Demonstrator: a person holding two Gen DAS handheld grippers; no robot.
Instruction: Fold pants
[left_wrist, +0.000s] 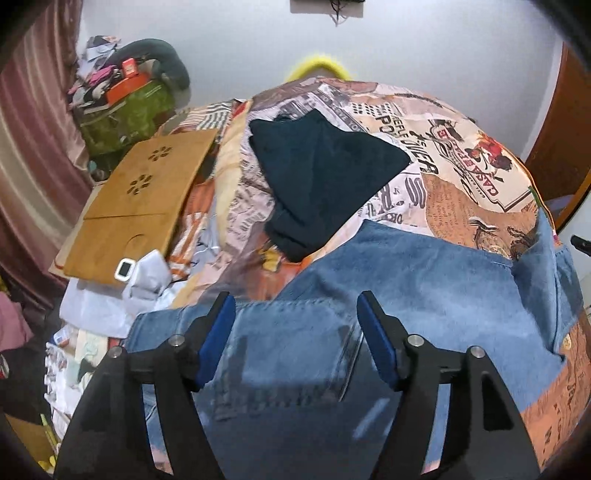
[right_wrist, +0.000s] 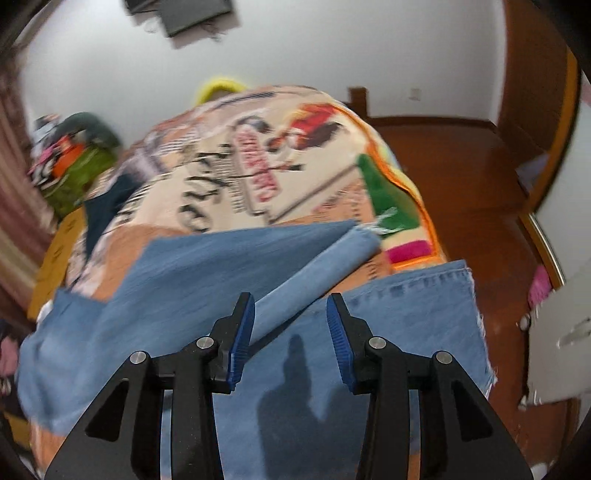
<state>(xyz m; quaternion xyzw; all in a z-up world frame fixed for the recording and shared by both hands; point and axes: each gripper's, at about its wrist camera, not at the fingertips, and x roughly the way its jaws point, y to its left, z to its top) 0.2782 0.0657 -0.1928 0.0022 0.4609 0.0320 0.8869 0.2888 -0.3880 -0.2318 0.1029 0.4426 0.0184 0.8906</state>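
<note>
Here, soft faded denim pants (left_wrist: 424, 291)

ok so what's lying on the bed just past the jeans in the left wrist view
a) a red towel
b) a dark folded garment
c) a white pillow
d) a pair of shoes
b: a dark folded garment lies on the printed blanket beyond the jeans, with nothing red, white or shoe-like there.

jeans (left_wrist: 424, 280): light blue | blanket (left_wrist: 461, 184): newsprint collage | garment (left_wrist: 325, 173): seemingly dark teal

Faded blue denim pants (left_wrist: 406, 288) with stitched seams, printed fleecy cloth blanket (left_wrist: 461, 177), matt bamboo wooden board (left_wrist: 147, 192), glossy brown wooden floor (right_wrist: 461, 166)
</note>
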